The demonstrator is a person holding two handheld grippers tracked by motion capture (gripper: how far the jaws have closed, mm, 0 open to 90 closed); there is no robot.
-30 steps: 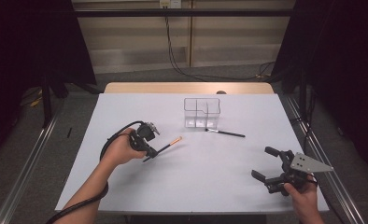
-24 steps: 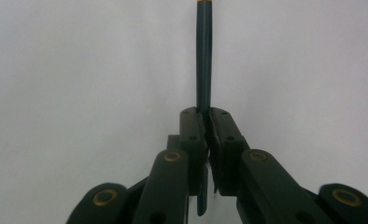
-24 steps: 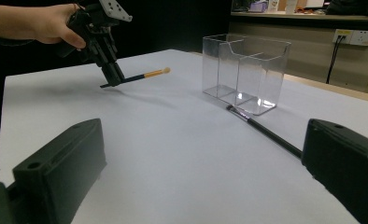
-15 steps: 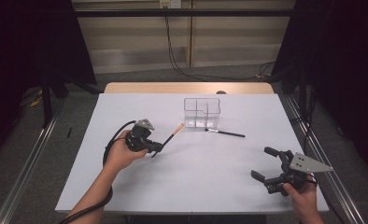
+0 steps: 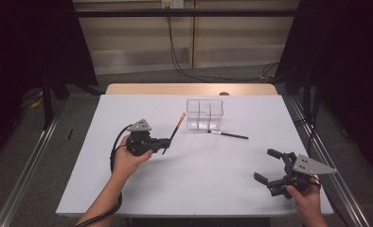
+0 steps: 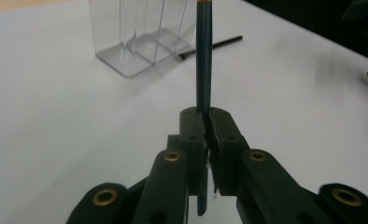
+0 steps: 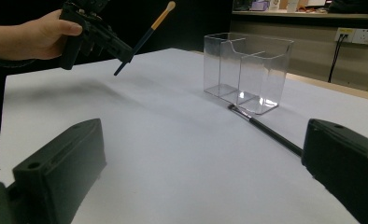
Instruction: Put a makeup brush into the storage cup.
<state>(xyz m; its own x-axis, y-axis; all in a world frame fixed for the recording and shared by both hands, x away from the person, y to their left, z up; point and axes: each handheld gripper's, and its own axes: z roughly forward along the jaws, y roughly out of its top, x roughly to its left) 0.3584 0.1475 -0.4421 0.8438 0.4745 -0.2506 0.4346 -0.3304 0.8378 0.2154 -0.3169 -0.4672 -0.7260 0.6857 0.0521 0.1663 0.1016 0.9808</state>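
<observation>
A brush (image 5: 174, 132) with a dark handle and a tan end hangs clear of the white table (image 5: 128, 189), tilted with the tan end toward the clear divided organizer (image 5: 204, 113). My left gripper (image 5: 164, 142) is shut on its dark handle (image 6: 203, 60), the jaws pinched together around it (image 6: 206, 116). In the right gripper view the brush (image 7: 145, 37) points up and right from the left gripper (image 7: 98, 32). A thin black brush (image 5: 228, 135) lies flat just in front of the organizer. My right gripper (image 5: 265, 164) stands open near the front right, nothing between its jaws (image 7: 201, 154).
The organizer (image 7: 247, 70) stands upright at the table's far middle, its compartments empty. A wooden strip (image 5: 189, 89) borders the table's far edge. Dark curtains and metal rails flank both sides. The left gripper's cable (image 5: 113, 156) loops beside the forearm.
The left gripper has swung the brush so its tan end points up and away toward the organizer. The right gripper has stayed put.
</observation>
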